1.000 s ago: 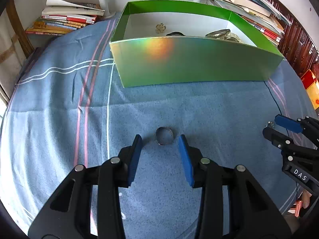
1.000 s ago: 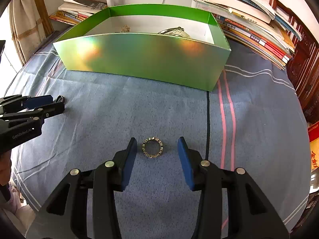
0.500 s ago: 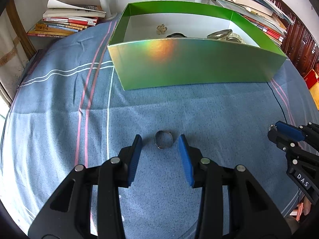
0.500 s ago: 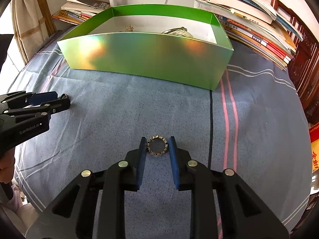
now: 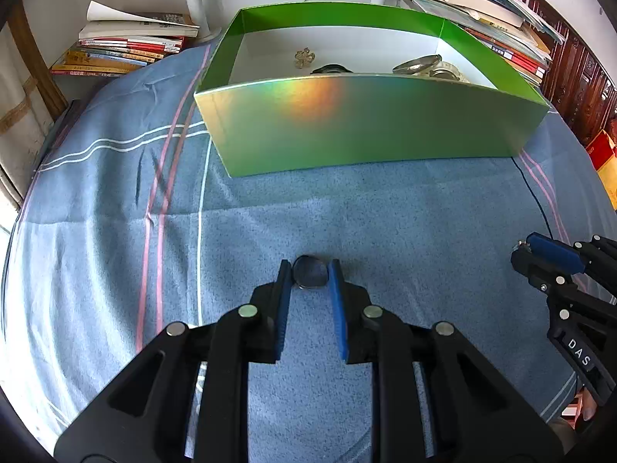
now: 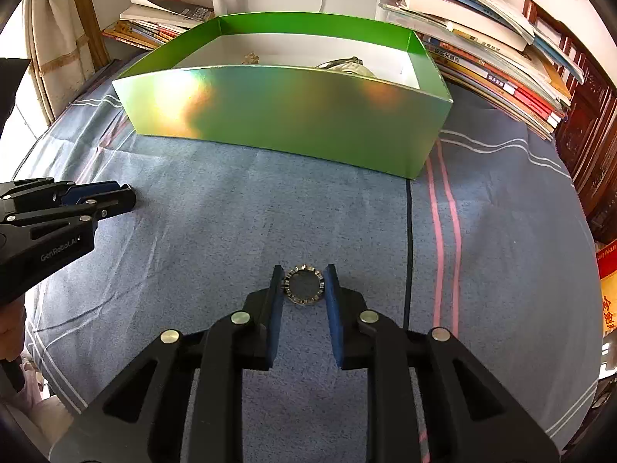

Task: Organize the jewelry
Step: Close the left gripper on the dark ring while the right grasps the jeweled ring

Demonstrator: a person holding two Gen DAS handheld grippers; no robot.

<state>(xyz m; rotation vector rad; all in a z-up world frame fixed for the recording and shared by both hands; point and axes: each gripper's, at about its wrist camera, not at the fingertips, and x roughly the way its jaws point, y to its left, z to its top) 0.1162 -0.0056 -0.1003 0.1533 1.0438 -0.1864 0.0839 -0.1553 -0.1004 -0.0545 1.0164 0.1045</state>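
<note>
My left gripper is shut on a plain silver ring, held just above the blue cloth. My right gripper is shut on a studded ring, also low over the cloth. The right gripper also shows at the right edge of the left wrist view, and the left gripper at the left edge of the right wrist view. A green box stands ahead on the cloth, open on top, with a gold brooch and silver bangles inside.
The blue striped cloth covers the table. Stacks of books lie behind the box at the left and right. Dark wooden furniture stands at the far right.
Both grippers have closed: the left on the plain silver ring, the right on the studded ring. Both were open around their rings a second ago.
</note>
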